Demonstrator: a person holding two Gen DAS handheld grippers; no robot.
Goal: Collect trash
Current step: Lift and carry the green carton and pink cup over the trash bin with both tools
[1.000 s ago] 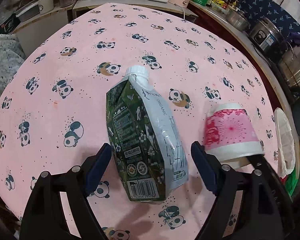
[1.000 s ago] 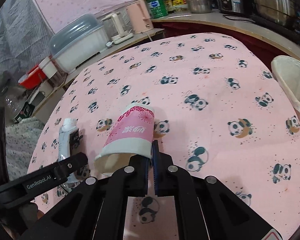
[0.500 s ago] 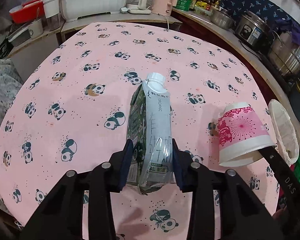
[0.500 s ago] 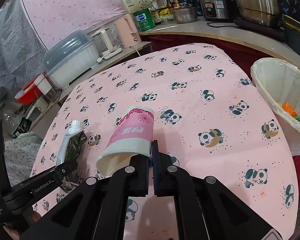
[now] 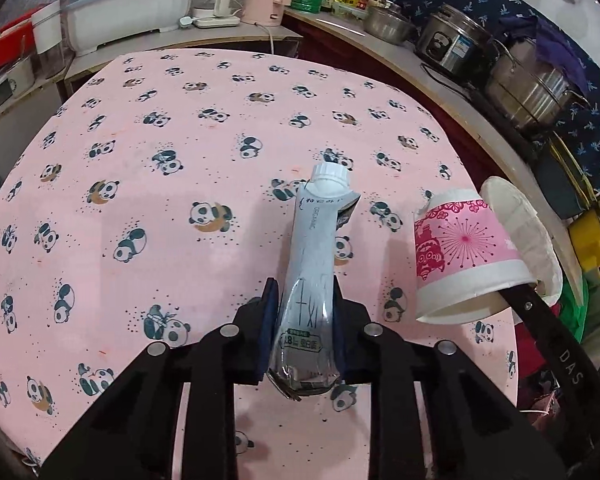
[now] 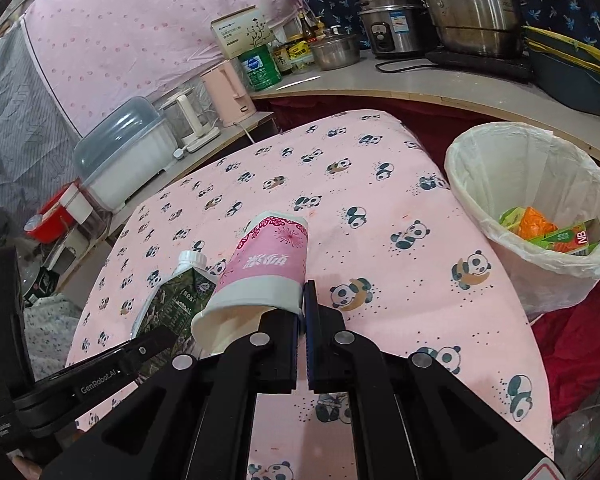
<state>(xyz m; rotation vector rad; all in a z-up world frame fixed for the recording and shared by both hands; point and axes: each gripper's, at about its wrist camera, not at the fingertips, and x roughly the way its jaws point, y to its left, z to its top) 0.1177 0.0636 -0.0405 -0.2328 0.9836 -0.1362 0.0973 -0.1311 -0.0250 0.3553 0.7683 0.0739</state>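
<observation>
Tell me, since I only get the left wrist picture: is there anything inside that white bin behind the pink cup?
Observer: Yes. The right wrist view looks down into the bin, and orange and green drink cartons lie at the bottom.
Operator: And how is the cup actually being held?
Observer: The right gripper pinches the wall of the pink cup, with one of the jaws inside the cup's mouth and the other outside.
</observation>
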